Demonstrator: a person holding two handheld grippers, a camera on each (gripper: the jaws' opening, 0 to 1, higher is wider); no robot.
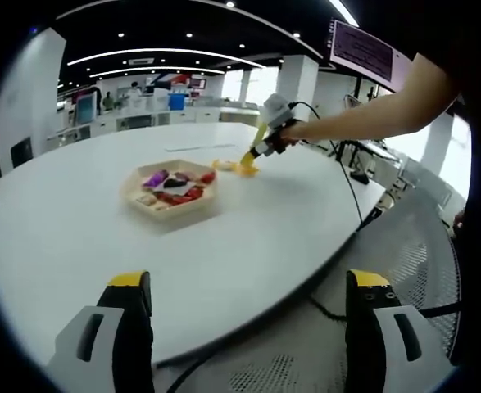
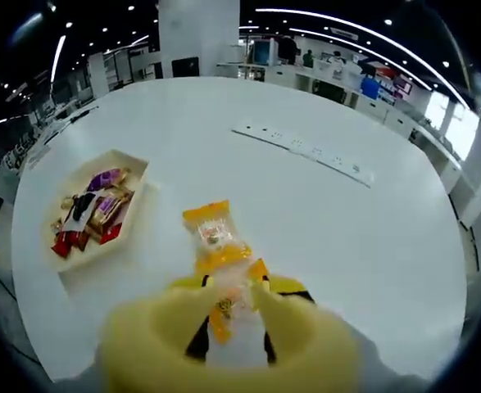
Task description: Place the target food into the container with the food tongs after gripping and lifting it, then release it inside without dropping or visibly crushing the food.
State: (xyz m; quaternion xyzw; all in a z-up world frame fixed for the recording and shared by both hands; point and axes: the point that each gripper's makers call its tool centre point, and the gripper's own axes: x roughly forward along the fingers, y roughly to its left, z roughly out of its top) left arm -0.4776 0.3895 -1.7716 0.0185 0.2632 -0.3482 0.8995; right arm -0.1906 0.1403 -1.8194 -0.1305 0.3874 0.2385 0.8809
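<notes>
Yellow tongs (image 2: 224,327) pinch snack packet (image 2: 215,237); container (image 2: 93,209) nearby. Left gripper (image 1: 248,319) fingers spread over table (image 1: 76,237).

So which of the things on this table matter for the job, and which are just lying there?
For the job:
- yellow tongs, held in the right gripper, tips closing on the snack
- yellow wrapped snack, lying on the table
- tray, already holding other wrapped snacks

Just there:
- white strip lying farther across the table
- left gripper, open and hanging back off the table edge
</notes>
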